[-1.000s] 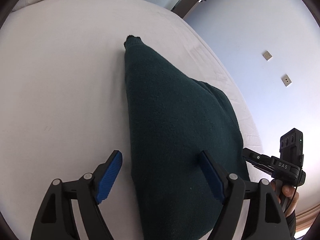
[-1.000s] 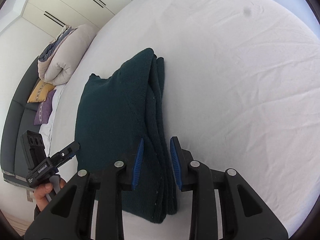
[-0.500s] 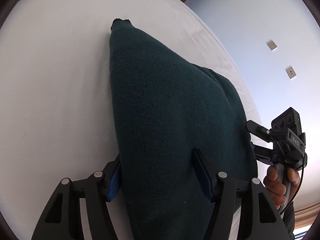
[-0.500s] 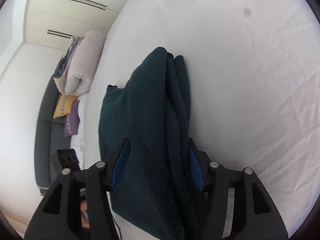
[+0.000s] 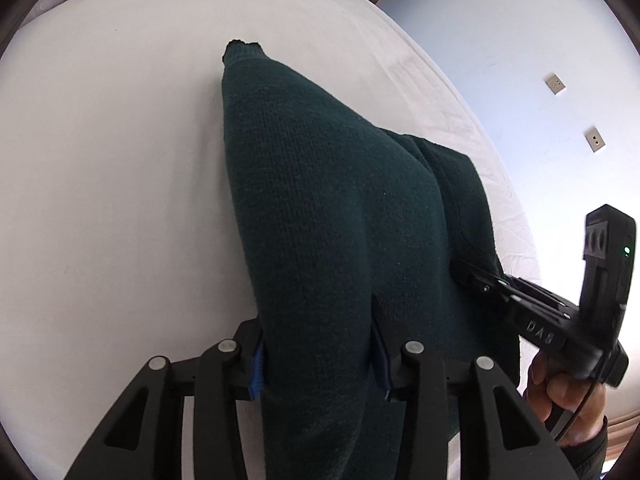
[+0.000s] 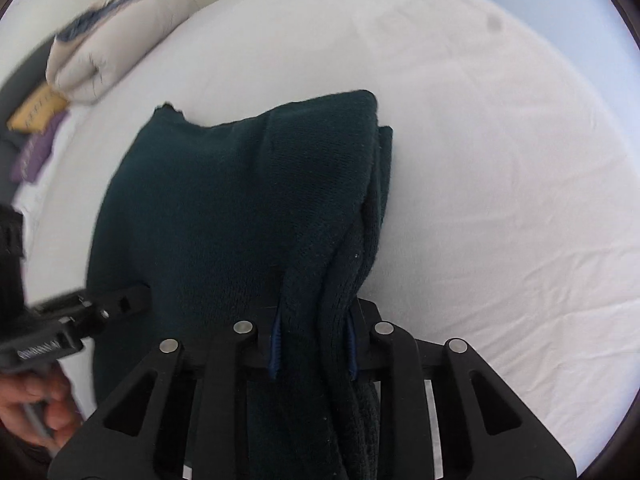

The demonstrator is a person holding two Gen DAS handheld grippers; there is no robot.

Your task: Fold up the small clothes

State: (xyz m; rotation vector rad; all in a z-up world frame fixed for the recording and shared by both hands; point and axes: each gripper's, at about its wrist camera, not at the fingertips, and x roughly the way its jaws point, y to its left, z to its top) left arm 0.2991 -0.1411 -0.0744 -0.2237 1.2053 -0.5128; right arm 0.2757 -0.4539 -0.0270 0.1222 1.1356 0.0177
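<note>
A dark green knitted sweater (image 5: 328, 208), folded into layers, lies on a white bed (image 5: 112, 160). My left gripper (image 5: 318, 360) is shut on its near edge, fabric bunched between the blue pads. My right gripper (image 6: 314, 344) is shut on the other near corner of the sweater (image 6: 248, 216), pinching several layers. The near edge is lifted off the sheet and the far end still rests on the bed. Each gripper shows in the other's view: the right one (image 5: 480, 280) in the left wrist view, the left one (image 6: 120, 300) in the right wrist view.
The white sheet (image 6: 500, 200) spreads wide around the sweater. A rolled beige duvet (image 6: 112, 52) and yellow and purple cushions (image 6: 36, 112) lie at the far left of the bed. A pale blue wall (image 5: 520, 60) with two sockets stands past the bed's right edge.
Both grippers moved in over the sweater's near edge and closed on it. The near edge has risen off the sheet.
</note>
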